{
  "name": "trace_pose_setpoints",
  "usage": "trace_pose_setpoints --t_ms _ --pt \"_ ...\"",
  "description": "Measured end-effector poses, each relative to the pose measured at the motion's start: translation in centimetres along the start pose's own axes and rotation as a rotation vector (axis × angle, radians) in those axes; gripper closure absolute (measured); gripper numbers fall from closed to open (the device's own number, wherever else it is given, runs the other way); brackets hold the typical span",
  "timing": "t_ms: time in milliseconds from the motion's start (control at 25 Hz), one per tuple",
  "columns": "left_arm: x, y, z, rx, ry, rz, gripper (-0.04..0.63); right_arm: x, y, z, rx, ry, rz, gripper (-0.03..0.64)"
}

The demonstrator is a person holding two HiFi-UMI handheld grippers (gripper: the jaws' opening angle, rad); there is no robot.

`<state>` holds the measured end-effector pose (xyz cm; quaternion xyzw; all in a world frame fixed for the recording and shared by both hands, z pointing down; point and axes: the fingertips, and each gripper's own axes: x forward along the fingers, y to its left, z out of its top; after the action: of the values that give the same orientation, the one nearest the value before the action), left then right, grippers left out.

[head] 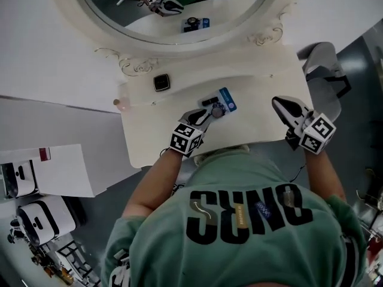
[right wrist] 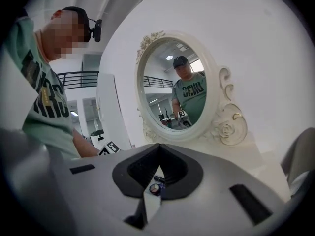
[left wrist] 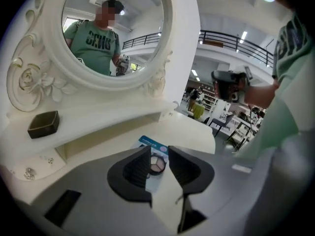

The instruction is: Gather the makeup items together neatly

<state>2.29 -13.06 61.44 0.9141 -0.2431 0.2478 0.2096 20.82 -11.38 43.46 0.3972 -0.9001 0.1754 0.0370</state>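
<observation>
On the white vanity table a round eyeshadow compact lies on a blue card packet, with a black lipstick tube beside them. My left gripper points at the compact from the near side. Its jaws stand a little apart, and the compact shows in the gap with the pads not pressing on it. A dark square compact sits on the raised shelf under the mirror. My right gripper hovers shut and empty over the table's right end, aimed toward the round compact.
An oval mirror in an ornate white frame rises behind the shelf. A grey chair stands to the right of the table. White sheets and boxed devices lie to the left on the floor.
</observation>
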Motion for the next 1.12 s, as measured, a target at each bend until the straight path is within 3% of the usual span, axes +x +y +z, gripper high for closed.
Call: trace_pose_setpoints --t_ms 120,240,400,560,840,1120 --pt "3.4 0.7 -1.8 0.004 0.094 0.049 0.412 -2.8 -2.2 -1.0 0.033 -0.002 -0.040 0.623" --pt "5.8 0.9 -3.3 -0.046 0.170 0.059 0.350 -5.2 -3.8 -2.3 0.062 0.000 -0.074 0.623" --pt "8.4 0.5 -5.0 -0.036 0.255 0.072 0.344 -7.4 -5.6 -3.4 0.088 -0.002 -0.112 0.623" --pt "9.8 1.1 -6.1 -0.014 0.306 0.132 0.344 -8.5 -6.5 -4.1 0.097 -0.002 -0.134 0.623" --pt "9.2 0.7 -5.3 0.008 0.293 0.125 0.356 -9.1 -6.5 -4.3 0.102 -0.006 -0.140 0.623" --pt "4.6 2.8 3.3 0.000 0.107 0.151 0.356 -6.9 -5.7 -2.9 0.085 -0.023 -0.104 0.623"
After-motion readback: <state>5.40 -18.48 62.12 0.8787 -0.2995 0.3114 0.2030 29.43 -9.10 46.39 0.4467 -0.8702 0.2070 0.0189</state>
